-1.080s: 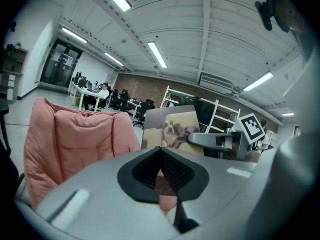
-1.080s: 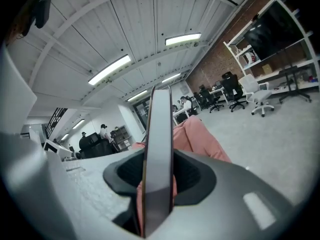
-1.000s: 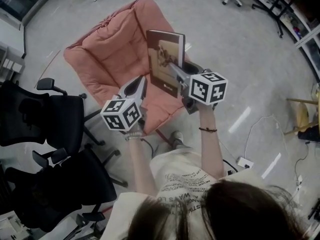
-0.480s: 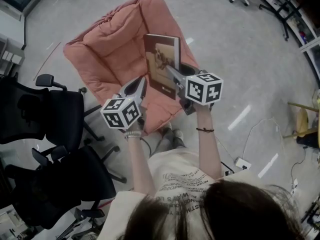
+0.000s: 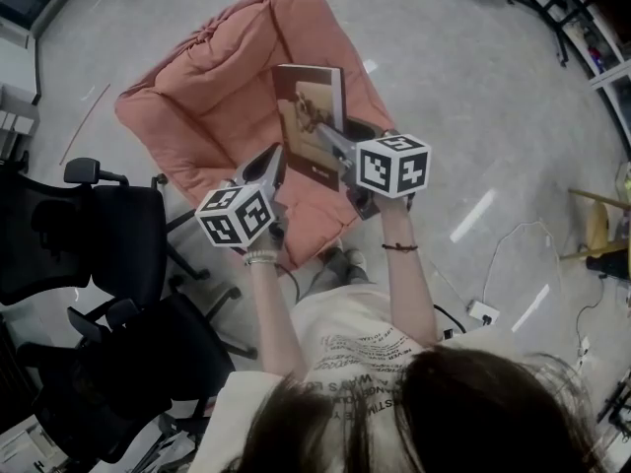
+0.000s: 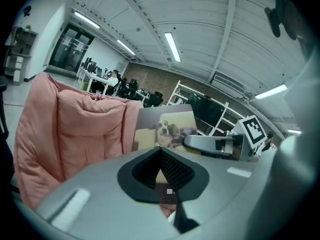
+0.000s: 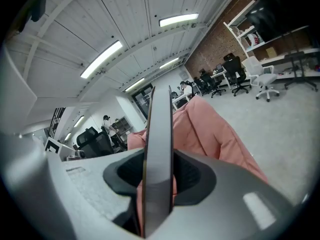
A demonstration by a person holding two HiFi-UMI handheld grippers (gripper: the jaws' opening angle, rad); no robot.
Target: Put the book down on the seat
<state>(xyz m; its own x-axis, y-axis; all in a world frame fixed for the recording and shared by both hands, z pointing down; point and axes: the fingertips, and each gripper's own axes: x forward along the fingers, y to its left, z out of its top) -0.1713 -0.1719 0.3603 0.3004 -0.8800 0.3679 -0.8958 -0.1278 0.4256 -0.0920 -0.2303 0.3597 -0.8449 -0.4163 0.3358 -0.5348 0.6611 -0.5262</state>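
R gripper [image 5: 325, 136] is clamped on the book [image 5: 306, 106], jaws partly apart w/ the book's edge pinched between the pads. The book stands upright (dog photo on the cover), held over the pink seat [image 5: 212, 101]; can't tell if its bottom edge touches the cushion. L gripper [image 5: 273, 158] sits just beside the book, jaws together, nothing in them. Black office chairs [image 5: 69, 235] stand at left.

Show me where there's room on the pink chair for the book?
The pink seat is bare from its puffy back to the held book. It's crowded by the black office chairs on the floor beside it.
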